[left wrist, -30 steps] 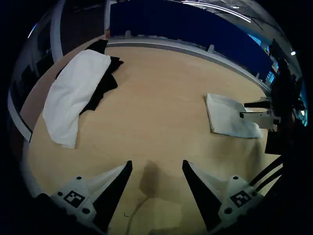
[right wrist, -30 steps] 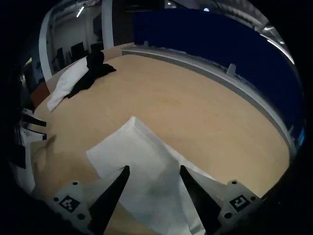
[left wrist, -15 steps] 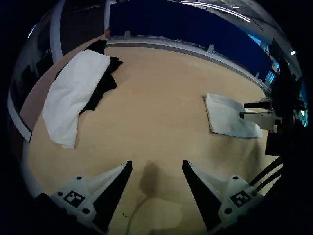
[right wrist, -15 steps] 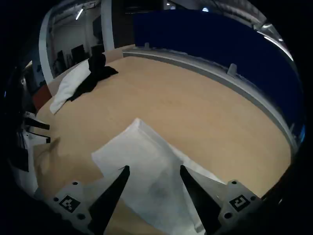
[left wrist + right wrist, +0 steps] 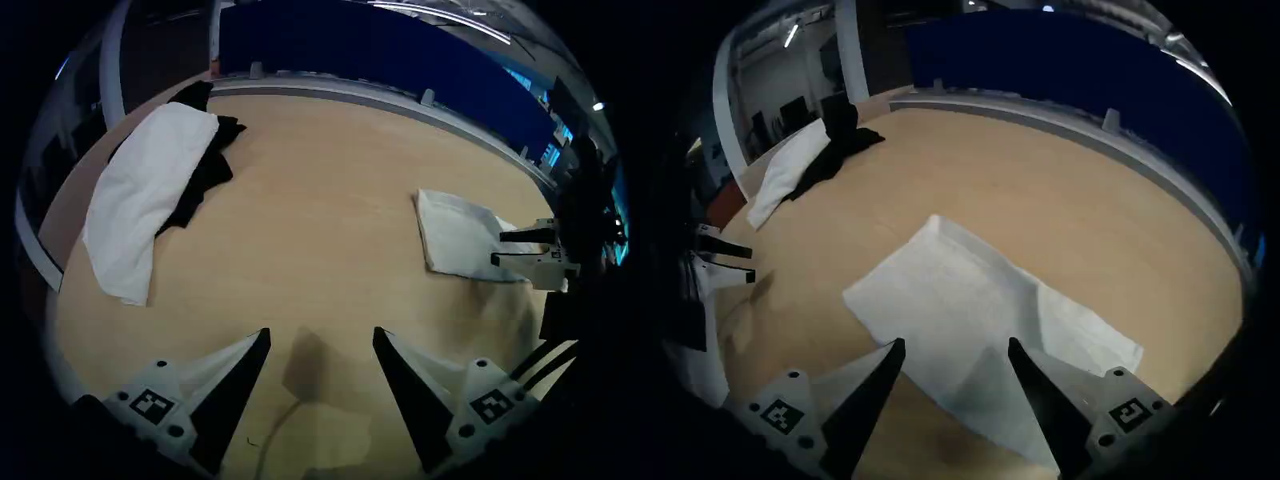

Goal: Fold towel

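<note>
the towel (image 5: pixel 960 304) lies flat on the bench (image 5: pixel 1096 200), folded into a neat shape, right by the right tool (image 5: pixel 954 342). the right tool and the left tool (image 5: pixel 320 330) are both wide and hold nothing. i think the folding is mostly done, with maybe one more fold left.

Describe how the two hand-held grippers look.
The left hand-held gripper and the right hand-held gripper match: two black, wedge-shaped fingers tapering to points, on white bodies, each carrying a square black-and-white marker. What look like thin black cables run beside the left one.
</note>
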The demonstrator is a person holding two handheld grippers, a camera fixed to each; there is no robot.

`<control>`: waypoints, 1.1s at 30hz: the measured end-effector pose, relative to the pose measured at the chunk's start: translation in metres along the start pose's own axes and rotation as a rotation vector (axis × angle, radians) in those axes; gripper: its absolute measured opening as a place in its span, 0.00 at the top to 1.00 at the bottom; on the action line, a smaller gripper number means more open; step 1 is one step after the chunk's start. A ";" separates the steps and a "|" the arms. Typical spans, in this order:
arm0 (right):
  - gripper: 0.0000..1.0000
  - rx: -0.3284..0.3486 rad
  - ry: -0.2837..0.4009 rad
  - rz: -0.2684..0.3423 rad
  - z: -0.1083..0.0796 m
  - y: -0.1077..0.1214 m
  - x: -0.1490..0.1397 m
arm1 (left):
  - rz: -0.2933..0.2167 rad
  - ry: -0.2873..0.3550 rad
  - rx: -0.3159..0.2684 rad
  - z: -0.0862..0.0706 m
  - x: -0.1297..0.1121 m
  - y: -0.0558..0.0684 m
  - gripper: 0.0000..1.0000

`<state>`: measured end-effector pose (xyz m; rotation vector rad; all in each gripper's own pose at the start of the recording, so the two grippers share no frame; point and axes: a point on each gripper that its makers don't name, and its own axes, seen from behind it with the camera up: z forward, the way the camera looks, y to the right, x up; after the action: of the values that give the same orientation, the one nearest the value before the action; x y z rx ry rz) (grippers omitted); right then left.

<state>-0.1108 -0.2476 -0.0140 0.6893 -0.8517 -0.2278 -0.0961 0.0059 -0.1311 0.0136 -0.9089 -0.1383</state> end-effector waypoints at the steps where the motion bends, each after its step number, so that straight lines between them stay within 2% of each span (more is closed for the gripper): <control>1: 0.00 -0.003 -0.002 0.001 0.000 0.002 -0.001 | 0.002 0.000 0.000 0.000 0.000 0.000 0.05; 8: 0.00 -0.036 -0.008 0.005 -0.002 0.021 -0.004 | 0.007 0.000 -0.001 -0.001 0.002 0.001 0.05; 17: 0.00 -0.085 0.008 0.002 -0.005 0.049 0.010 | 0.004 0.001 0.000 -0.001 0.004 0.001 0.05; 24: 0.00 -0.084 0.017 0.002 -0.007 0.049 0.013 | 0.006 0.000 -0.002 -0.001 0.003 0.003 0.05; 33: 0.00 -0.086 0.012 0.012 -0.018 0.048 -0.001 | 0.018 0.000 -0.005 -0.001 0.006 0.007 0.05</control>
<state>-0.1022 -0.2022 0.0079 0.6047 -0.8298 -0.2478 -0.0913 0.0117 -0.1266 0.0001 -0.9088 -0.1237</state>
